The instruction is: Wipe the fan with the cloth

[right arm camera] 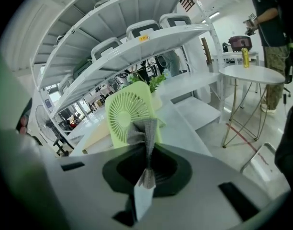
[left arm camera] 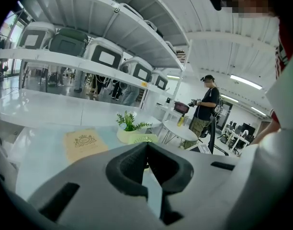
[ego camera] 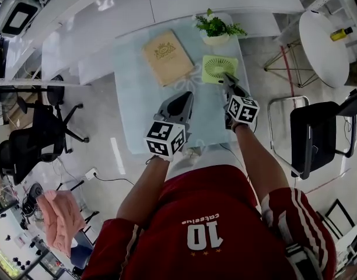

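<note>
Fan [ego camera: 219, 69], pale green with a near-square body, stands toward the far right of the table [ego camera: 137, 104], just in front of a potted plant [ego camera: 216, 28]. Its round slatted grille [right arm camera: 123, 110] faces the person and the right gripper [ego camera: 230, 87]. The body appears upright in the right gripper view, and neither side is clearly longer.

The right gripper's jaws are pinched on a grey cloth [right arm camera: 144, 131]. The cloth rises as a narrow vertical fold from between them and overlaps the lower right of the grille. Whether cloth and grille touch cannot be told.

The left gripper [ego camera: 186, 97] hangs over the near middle of the table, to the left of the fan and apart from it. It points toward the far edge, and its jaws are pressed together with nothing between them.

A tan book [ego camera: 167, 57] lies flat on the table to the left of the fan, turned at an angle to the table's edges.
</note>
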The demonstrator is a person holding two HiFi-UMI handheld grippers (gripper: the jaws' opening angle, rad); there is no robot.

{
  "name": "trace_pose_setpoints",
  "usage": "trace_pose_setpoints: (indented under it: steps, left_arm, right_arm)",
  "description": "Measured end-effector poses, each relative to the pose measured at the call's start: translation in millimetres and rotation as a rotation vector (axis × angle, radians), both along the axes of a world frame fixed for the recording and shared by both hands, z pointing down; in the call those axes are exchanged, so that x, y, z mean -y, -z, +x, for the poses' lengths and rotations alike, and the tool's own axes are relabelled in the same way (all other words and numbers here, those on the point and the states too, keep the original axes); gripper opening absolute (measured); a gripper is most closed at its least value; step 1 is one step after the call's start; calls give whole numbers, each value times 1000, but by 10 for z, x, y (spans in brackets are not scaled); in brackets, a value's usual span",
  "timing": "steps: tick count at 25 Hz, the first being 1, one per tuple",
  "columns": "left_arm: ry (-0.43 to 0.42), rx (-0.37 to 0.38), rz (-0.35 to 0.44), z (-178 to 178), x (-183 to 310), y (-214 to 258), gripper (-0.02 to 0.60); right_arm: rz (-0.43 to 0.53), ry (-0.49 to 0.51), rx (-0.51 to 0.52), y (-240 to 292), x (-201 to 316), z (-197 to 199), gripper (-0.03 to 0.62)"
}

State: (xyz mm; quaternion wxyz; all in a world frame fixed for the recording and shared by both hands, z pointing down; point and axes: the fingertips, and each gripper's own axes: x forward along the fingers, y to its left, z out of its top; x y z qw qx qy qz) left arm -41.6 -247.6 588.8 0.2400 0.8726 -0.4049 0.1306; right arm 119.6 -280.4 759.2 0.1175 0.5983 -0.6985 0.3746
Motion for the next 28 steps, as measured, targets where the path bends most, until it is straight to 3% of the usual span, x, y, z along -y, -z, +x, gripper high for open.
trace_pose_setpoints:
  steps: [16,28]
  left_arm:
    - [-25,-35,40,1,-113,409,3]
    - [-62,-84,120,-251,-573,1034,3]
  right_arm:
    - [-3,-69,-47,227,-288,460,18]
    - [61,-20,-24,906,-776,148,18]
